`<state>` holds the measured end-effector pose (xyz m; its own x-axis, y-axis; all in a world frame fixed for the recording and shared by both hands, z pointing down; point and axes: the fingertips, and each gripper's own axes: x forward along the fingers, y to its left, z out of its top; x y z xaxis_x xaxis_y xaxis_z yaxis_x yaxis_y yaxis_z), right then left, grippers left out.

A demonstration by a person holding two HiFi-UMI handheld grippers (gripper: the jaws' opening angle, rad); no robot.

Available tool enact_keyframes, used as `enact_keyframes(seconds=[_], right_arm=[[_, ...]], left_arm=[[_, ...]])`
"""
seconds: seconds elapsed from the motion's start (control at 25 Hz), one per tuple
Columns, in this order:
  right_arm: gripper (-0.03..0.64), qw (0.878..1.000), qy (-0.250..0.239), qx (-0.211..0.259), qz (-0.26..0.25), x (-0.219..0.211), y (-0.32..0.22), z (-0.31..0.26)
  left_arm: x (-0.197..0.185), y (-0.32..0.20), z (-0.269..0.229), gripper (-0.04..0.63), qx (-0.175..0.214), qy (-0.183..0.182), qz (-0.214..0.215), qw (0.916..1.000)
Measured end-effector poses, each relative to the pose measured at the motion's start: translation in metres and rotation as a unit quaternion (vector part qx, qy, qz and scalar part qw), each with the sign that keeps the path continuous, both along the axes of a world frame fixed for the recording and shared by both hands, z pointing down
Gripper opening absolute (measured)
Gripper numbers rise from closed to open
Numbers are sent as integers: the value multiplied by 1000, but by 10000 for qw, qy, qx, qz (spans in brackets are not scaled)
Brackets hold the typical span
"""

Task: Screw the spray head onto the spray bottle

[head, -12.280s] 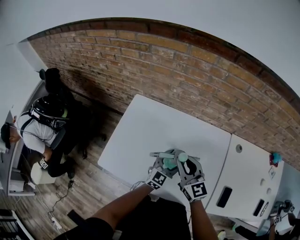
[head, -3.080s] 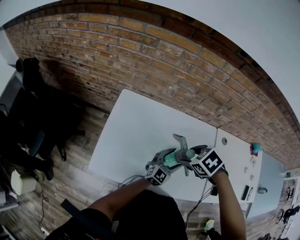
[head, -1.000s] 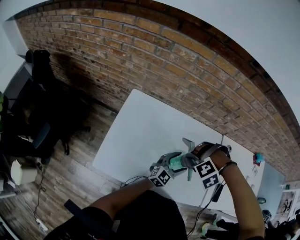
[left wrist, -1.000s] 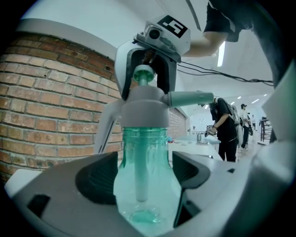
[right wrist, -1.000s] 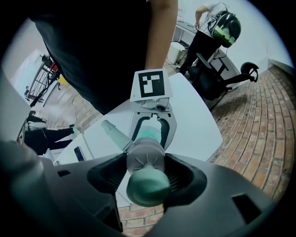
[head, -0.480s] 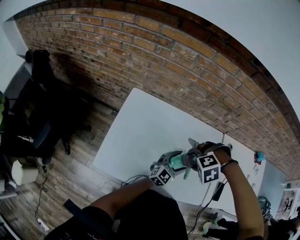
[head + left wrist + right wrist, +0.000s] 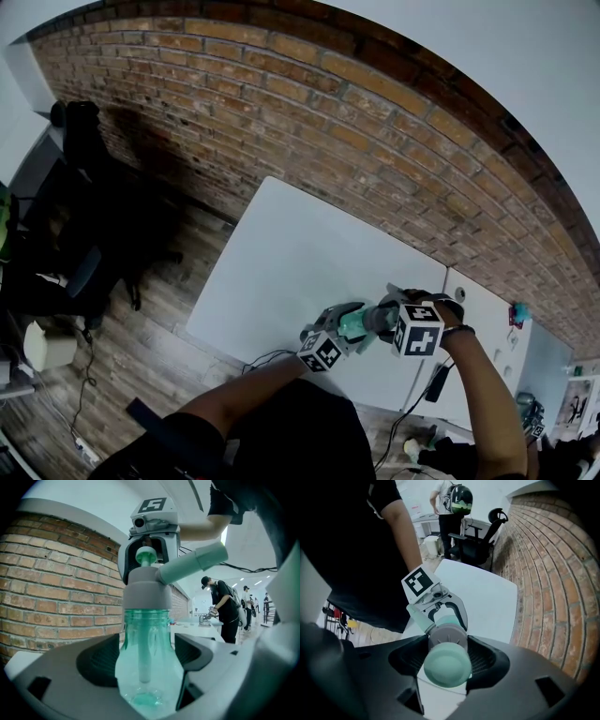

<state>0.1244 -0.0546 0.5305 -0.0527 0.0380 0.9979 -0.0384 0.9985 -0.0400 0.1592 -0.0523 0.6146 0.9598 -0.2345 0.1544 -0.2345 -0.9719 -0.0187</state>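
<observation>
The person wears a black short-sleeved top [image 7: 281,436]; a thin dark band [image 7: 457,329] circles the right wrist; the left tool [image 7: 349,322] and the right tool [image 7: 386,317] share one build — pale grey shells, black ribbed pads [image 7: 96,662] — and each carries a white cube [image 7: 322,352] printed with black square markers.

Spray bottle [image 7: 147,667]: see-through teal plastic, rounded shoulders, white dip tube visible inside. It stands upright, off the table, body pinched between the pads of the left tool [image 7: 147,663]. Spray head [image 7: 146,590]: grey collar and grey nozzle, teal pump cap on top. It sits straight on the bottle neck, collar covering the neck, nozzle angled out sideways. Right tool [image 7: 447,660] comes from above, pads on both sides of the grey collar.
</observation>
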Motion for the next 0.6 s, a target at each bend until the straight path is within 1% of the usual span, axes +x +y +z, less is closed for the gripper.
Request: enact_keyframes(seconds=[0.08,0.32,0.48,0.6], right_arm=[[261,9996,-66,1,284,-1,-2,0],[261,9985,-24,-23,553,0,-3,1],[261,9944,-19,-72,1051,1,-5,1],[261,9889,-77,-99,1479,1,-7,1]], left_arm=[[-1,0,0,350,9,3,-2,10000],[0,0,1,350,22,16,-9,10000],[1,0,0,350,15,16,-4,10000],[1,-1,1,350,18,14,2,10000]])
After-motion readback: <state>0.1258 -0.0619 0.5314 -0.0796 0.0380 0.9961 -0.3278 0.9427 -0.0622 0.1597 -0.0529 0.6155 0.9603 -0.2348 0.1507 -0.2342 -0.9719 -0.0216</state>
